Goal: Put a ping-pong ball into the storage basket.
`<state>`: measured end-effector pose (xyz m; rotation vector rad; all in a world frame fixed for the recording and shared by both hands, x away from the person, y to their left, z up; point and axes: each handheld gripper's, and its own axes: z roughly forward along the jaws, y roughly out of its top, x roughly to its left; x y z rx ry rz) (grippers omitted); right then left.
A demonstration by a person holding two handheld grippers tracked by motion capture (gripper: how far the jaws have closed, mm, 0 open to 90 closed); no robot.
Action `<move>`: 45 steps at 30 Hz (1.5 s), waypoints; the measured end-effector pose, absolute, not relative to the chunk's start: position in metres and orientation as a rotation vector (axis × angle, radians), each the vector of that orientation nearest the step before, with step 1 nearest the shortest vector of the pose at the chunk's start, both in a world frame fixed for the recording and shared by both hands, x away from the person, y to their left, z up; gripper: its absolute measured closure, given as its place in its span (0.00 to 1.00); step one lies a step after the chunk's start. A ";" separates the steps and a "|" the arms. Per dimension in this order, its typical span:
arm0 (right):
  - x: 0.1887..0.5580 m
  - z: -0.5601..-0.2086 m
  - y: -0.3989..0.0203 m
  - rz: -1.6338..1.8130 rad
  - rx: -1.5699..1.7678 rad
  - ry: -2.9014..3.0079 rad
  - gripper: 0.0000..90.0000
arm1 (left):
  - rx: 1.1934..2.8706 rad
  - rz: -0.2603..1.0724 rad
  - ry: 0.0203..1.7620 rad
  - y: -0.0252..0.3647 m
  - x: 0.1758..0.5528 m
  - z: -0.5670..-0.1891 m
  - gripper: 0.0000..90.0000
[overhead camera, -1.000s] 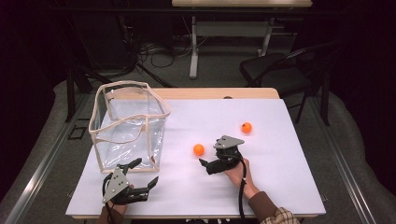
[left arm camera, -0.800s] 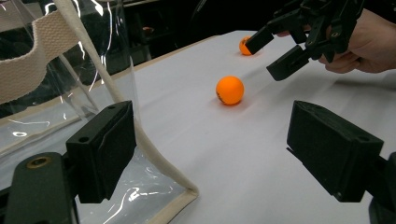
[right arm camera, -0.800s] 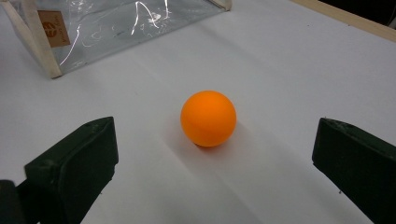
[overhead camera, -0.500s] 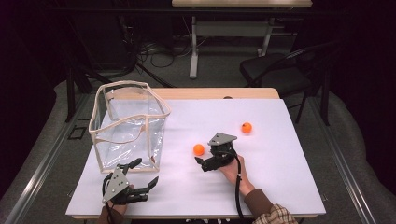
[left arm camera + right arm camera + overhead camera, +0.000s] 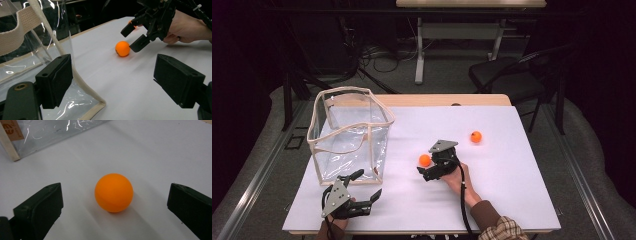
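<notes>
Resting on the white desk (image 5: 512,200), the near orange ball (image 5: 113,192) sits between the right gripper's (image 5: 428,172) wide-apart fingers (image 5: 40,207), untouched. The left gripper (image 5: 364,187) lies by the clear bag (image 5: 349,135), fingers apart, holding nothing.

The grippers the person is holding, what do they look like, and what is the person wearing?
Each gripper is black with two chunky, blocky jaws. The left gripper and right gripper each carry a grey three-cornered plate on top. A black cable trails from the right one along the arm. That arm wears a brown cuff over a plaid sleeve.
</notes>
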<state>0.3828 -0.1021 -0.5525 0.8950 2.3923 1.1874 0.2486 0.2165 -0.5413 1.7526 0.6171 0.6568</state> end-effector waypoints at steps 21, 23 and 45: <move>0.389 -0.559 -0.094 1.094 0.924 2.411 0.34 | 1.752 0.656 0.613 0.216 0.249 -0.541 0.17; 0.390 -0.559 -0.094 1.086 0.926 2.417 0.36 | 1.752 0.654 0.613 0.217 0.249 -0.541 0.17; 0.388 -0.557 -0.094 1.047 0.907 2.431 0.56 | 1.752 0.653 0.614 0.216 0.248 -0.541 0.17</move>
